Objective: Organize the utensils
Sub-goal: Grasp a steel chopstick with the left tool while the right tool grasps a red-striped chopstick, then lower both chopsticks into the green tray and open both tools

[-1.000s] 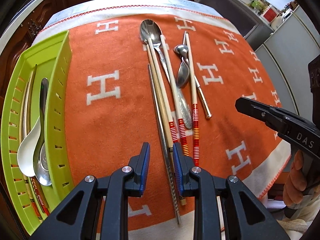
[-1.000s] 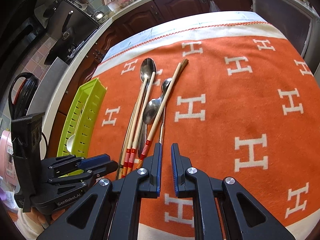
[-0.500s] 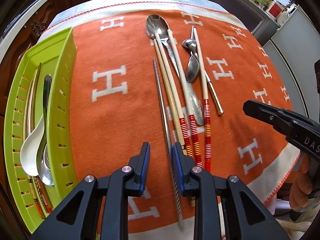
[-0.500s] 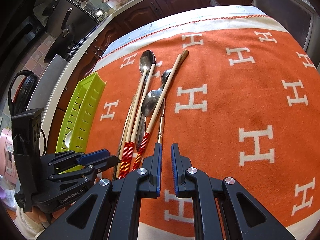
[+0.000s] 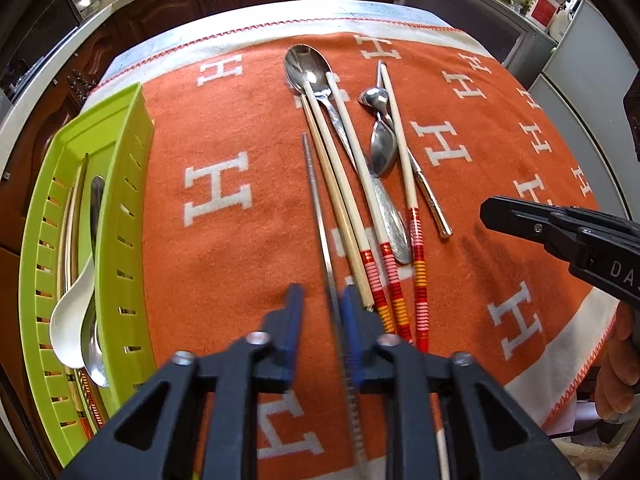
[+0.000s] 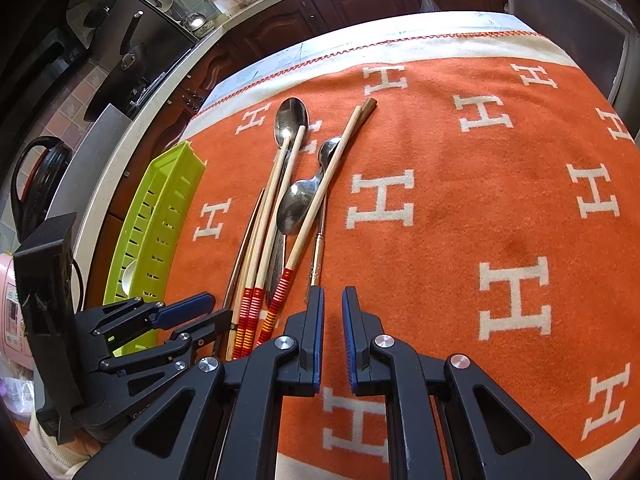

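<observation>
Two grippers work over an orange cloth (image 5: 248,264), and the green tray (image 5: 120,208) at its left edge serves as the landmark. The tray already holds a white spoon (image 5: 70,320), a steel spoon and some chopsticks. Right of the tray lies a band of bare cloth, then the steel chopstick (image 5: 316,200), the leftmost piece of the loose bundle. The left gripper (image 5: 320,308) has its jaws parted around that chopstick's near end, the rod lying against the right pad; it does not look clamped yet. The step in hand seems to be picking this chopstick; next the jaws must close on it alone, lift, and carry it left across the bare band to the tray. The wooden chopsticks (image 5: 384,280) sit just beside the right finger, so crowding is the risk. Farther right, past the spoons (image 5: 380,148), the right gripper (image 6: 332,328) hovers with jaws slightly apart, holding nothing, with wide bare cloth beyond it.
</observation>
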Demonstrator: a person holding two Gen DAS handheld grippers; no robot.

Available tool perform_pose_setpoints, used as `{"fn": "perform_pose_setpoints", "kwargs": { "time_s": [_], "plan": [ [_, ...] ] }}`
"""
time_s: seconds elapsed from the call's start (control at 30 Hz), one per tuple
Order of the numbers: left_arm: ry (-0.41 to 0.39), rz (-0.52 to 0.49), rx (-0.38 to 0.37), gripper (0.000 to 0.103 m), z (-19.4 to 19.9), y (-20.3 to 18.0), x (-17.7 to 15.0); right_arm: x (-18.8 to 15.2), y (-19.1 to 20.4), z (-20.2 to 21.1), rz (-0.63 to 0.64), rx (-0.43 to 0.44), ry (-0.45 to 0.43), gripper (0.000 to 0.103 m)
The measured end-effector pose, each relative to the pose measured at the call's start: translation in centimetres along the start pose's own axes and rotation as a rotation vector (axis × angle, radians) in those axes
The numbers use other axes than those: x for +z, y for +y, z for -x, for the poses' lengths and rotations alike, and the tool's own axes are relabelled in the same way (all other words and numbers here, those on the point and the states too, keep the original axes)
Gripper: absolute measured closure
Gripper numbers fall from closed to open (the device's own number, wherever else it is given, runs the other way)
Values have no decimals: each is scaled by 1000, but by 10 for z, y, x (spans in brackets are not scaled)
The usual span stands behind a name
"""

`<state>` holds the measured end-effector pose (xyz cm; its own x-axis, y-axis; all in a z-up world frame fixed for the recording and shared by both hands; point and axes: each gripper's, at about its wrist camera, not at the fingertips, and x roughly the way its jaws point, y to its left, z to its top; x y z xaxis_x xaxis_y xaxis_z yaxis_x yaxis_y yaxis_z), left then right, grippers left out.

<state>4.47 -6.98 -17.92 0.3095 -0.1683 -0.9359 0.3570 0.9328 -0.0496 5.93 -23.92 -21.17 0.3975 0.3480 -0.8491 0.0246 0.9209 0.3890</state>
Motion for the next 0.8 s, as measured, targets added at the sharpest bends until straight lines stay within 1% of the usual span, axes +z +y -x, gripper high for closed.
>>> {"fn": "perform_pose_setpoints", "kwargs": {
  "time_s": [0.1,0.17,0.27,0.33,0.47,0.6,0.7,0.77,0.8],
  "plan": [
    [-19,66,-59,99,0,14,0,6,1,-4,2,5,-1,94],
    [-28,91,-82,99,1,21,-1,12,2,-8,1,11,0,94],
    [-42,100,-75,100,4,25,0,21,3,-13,-7,26,-1,93],
    [-63,110,-86,100,12,30,1,29,5,-18,-15,41,-1,93],
    [-119,127,-80,100,37,41,9,38,10,-27,-29,69,14,93],
    [-181,140,-27,100,70,59,20,39,15,-38,-34,83,43,94],
    [-219,158,28,100,92,79,27,37,17,-46,-45,79,63,94],
    [-240,176,69,100,102,93,31,37,16,-52,-57,74,73,94],
    [-250,186,103,100,107,103,33,37,16,-55,-62,75,74,94]
  ]
}}
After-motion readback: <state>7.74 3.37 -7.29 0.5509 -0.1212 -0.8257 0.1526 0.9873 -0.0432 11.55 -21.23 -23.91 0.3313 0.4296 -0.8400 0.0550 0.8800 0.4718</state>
